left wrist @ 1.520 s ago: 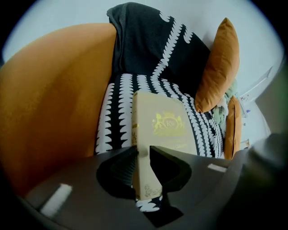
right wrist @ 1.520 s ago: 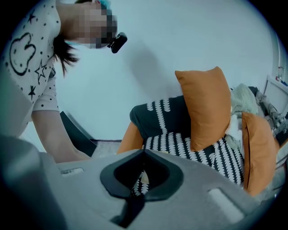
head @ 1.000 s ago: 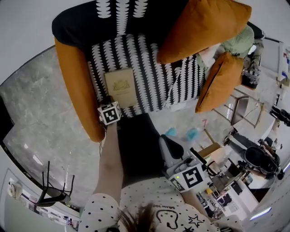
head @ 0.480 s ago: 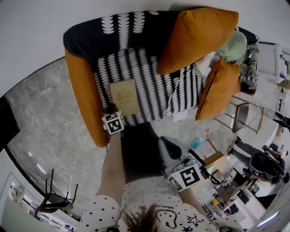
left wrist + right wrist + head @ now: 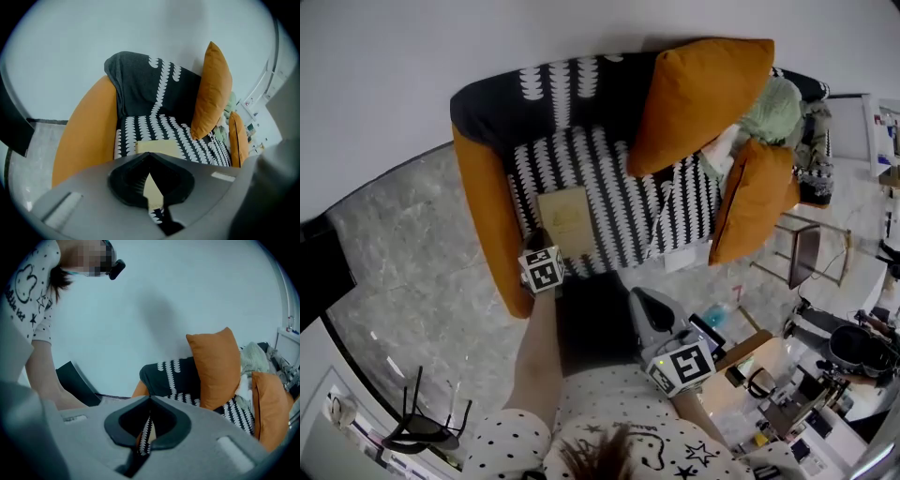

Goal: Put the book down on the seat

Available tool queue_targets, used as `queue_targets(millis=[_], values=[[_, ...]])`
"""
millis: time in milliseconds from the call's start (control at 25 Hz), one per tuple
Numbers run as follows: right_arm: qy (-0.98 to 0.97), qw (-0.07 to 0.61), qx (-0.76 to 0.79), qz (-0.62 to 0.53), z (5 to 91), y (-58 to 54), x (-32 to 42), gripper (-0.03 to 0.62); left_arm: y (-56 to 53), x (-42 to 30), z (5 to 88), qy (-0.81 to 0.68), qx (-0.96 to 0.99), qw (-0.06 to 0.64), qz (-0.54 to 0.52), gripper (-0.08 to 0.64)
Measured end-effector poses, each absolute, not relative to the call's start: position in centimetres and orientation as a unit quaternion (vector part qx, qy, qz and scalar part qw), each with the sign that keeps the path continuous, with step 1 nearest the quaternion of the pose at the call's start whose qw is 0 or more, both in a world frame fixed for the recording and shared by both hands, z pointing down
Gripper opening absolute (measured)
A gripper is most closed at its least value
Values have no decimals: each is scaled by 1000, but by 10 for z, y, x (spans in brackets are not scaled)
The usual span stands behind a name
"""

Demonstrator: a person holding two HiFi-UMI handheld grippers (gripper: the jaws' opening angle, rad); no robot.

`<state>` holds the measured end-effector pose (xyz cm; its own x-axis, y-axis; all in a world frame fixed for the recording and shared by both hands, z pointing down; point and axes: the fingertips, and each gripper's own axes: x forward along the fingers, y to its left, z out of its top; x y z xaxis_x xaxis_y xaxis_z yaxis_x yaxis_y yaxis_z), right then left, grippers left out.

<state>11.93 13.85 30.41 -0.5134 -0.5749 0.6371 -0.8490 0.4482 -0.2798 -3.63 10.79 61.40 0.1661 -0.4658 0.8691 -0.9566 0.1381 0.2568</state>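
Head view: the left gripper hangs over the front of the seat, just by the near corner of the book; its jaws are pressed together and hold nothing. The right gripper is held close to the person's body, well away from the sofa, its jaws likewise together and empty. A grey marbled floor meets a pale wall. Against the wall stands the sofa with orange sides and a black-and-white patterned seat. A large orange cushion leans on its back and a smaller orange cushion stands at its far end. The tan book lies flat on the seat near the orange armrest.
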Motion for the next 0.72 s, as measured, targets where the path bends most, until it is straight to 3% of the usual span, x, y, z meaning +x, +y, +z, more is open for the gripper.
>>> queue_targets(millis=[720], values=[[-835, 178, 446, 268, 272, 127, 107, -2, 88, -46, 535, -594, 647, 417, 233, -6]])
